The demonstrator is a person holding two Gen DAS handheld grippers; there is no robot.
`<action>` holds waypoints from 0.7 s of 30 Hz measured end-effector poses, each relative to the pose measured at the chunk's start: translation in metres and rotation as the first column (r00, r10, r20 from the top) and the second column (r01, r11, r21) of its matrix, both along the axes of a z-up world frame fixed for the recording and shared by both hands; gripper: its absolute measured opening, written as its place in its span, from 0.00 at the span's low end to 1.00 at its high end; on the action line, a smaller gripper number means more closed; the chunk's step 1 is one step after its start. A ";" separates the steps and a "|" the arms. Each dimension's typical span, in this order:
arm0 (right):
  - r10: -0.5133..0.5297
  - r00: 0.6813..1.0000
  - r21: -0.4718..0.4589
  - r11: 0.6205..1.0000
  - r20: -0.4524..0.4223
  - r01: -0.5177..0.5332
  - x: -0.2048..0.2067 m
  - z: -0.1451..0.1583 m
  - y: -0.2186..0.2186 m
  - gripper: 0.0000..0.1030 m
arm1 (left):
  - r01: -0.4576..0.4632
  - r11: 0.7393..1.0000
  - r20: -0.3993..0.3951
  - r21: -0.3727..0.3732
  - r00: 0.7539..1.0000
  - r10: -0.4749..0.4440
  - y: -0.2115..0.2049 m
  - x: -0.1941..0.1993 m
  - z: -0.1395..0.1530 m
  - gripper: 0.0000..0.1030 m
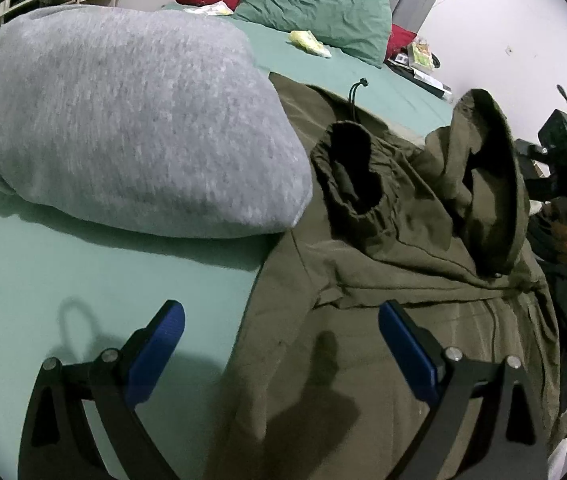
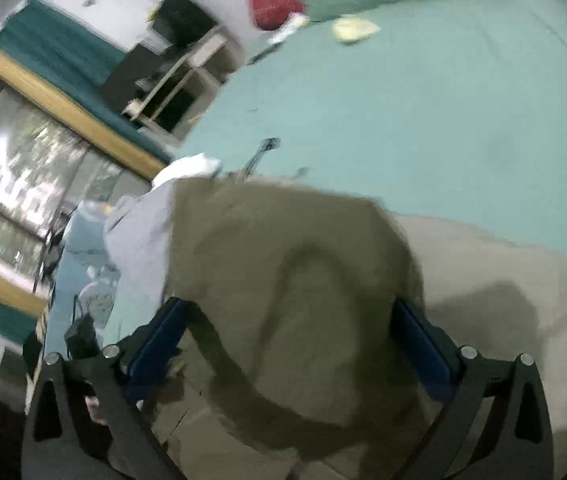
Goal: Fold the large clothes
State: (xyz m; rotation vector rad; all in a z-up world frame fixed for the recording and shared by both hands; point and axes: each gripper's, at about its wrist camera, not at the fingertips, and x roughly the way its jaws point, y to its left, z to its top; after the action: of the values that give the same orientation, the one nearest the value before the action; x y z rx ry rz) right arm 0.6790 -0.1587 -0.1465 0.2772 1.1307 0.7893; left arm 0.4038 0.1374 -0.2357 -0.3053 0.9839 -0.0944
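Left claw (image 1: 281, 354) hangs wide open over the olive jacket's (image 1: 363, 320) hem edge, one blue finger above the green bed sheet (image 1: 43, 280). At ten o'clock, a folded grey garment (image 1: 123, 120) overlaps the jacket. At three o'clock, the right claw's black body (image 1: 563, 160) lifts a hood-like fold; its fingers are hidden

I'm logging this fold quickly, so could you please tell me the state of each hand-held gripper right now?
Left hand-held gripper: open, holding nothing, above the olive jacket.
Right hand-held gripper: jaws spread wide, olive jacket fabric between them, not clamped.
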 end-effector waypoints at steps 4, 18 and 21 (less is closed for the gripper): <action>0.193 0.974 -0.272 0.950 0.122 -0.154 -0.027 0.019 0.050 0.06 | -0.004 1.000 -0.010 -0.001 1.000 0.004 -0.001 0.006 -0.002 0.94; 0.986 0.019 -0.878 0.140 0.167 0.457 -0.194 -0.006 0.097 0.07 | 0.044 0.999 0.016 0.022 0.999 -0.045 -0.022 -0.013 0.007 0.94; 0.990 0.103 -0.972 0.068 0.093 0.224 -0.235 -0.074 0.076 0.15 | 0.049 0.998 0.022 0.025 0.999 -0.050 -0.025 -0.015 0.009 0.94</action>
State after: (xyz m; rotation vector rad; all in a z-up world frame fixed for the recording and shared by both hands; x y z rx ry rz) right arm 0.4437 -0.0829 -0.2202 -1.7848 0.2160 0.5949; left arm 0.3889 0.1125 -0.2266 -0.2569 0.9697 -0.1302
